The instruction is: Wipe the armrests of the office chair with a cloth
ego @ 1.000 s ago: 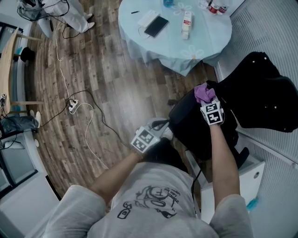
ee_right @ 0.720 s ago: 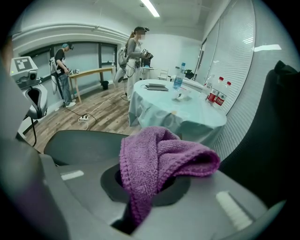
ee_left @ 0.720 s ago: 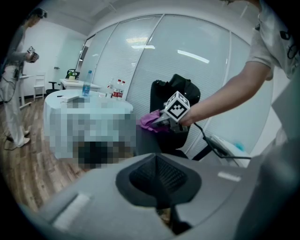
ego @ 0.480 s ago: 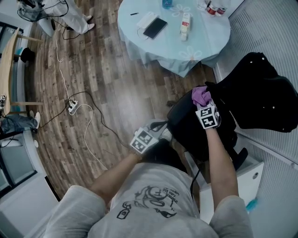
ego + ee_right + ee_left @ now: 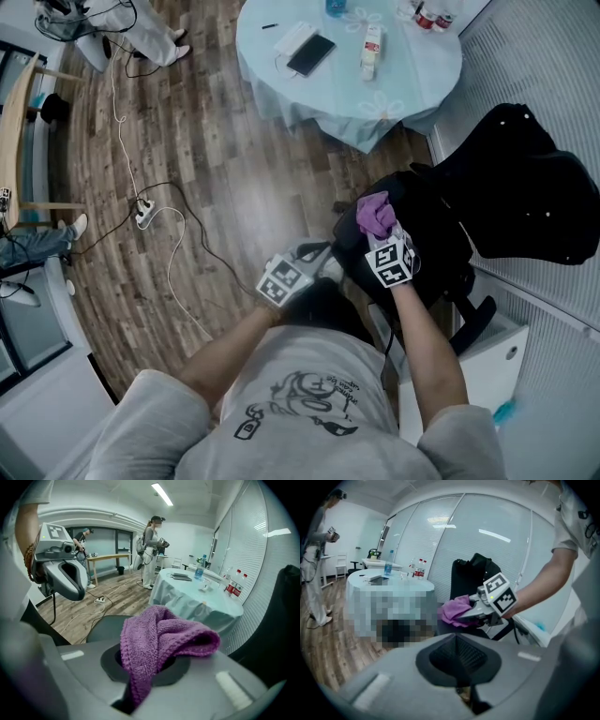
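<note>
The black office chair (image 5: pixel 427 248) stands at the right, with a black jacket (image 5: pixel 530 183) draped over its backrest. My right gripper (image 5: pixel 380 232) is shut on a purple cloth (image 5: pixel 375 213) and holds it at the chair's left side. In the right gripper view the cloth (image 5: pixel 159 637) hangs bunched from the shut jaws, just above a dark armrest pad (image 5: pixel 107 625). My left gripper (image 5: pixel 321 255) hovers left of the chair, shut and empty. The left gripper view shows the right gripper (image 5: pixel 464 617) with the cloth (image 5: pixel 455 610) ahead of it.
A round table (image 5: pixel 412 94) with a pale blue cover holds a phone and bottles at the top. Cables and a power strip (image 5: pixel 145 216) lie on the wood floor. A white cabinet (image 5: pixel 502 361) stands beside the chair. Two people (image 5: pixel 151 550) stand at the room's far end.
My right gripper has carried the cloth leftward and nearer across the chair, from beside the backrest to the chair's left side. The left gripper has barely moved.
</note>
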A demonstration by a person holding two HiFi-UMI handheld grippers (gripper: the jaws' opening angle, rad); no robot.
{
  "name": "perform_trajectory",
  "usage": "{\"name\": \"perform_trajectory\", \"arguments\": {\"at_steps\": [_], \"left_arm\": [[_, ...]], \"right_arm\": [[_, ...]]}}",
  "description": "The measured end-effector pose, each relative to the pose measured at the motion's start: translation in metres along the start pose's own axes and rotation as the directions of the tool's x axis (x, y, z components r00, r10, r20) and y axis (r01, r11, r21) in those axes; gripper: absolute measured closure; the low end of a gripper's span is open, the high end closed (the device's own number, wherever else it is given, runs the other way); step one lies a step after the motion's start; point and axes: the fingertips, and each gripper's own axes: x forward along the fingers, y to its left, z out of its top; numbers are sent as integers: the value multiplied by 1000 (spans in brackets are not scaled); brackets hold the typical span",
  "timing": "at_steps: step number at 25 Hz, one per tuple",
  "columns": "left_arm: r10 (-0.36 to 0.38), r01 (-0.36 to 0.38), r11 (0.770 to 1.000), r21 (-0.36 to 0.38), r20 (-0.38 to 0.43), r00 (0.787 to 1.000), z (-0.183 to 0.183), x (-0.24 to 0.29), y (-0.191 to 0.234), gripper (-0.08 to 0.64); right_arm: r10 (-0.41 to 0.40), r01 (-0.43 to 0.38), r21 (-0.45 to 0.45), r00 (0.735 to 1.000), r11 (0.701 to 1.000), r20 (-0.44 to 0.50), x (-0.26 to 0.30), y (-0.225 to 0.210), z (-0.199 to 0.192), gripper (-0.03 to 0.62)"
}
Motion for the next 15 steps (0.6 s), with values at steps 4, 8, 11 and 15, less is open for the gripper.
{"name": "perform_trajectory", "arguments": {"at_steps": [4,8,11,15], "left_arm": [[-3,3,1000,-3,-5,1000,-3,0,-4,558],[-6,6,1000,0,-3,1000,-2,-1,-8,558],[-8,8,1000,0,-5,1000,-3,-3,-9,558],[-6,6,1000,1,-8,1000,-5,-5,-9,558]], "right_arm": [[43,-43,-22,999,999,14,-5,37,3,565],[88,-86,-38,996,996,35,-12,72,7,565],[102,-100,-37,994,994,43,-13,86,7,565],[129,-126,-51,991,991,46,-14,87,6,565]]}}
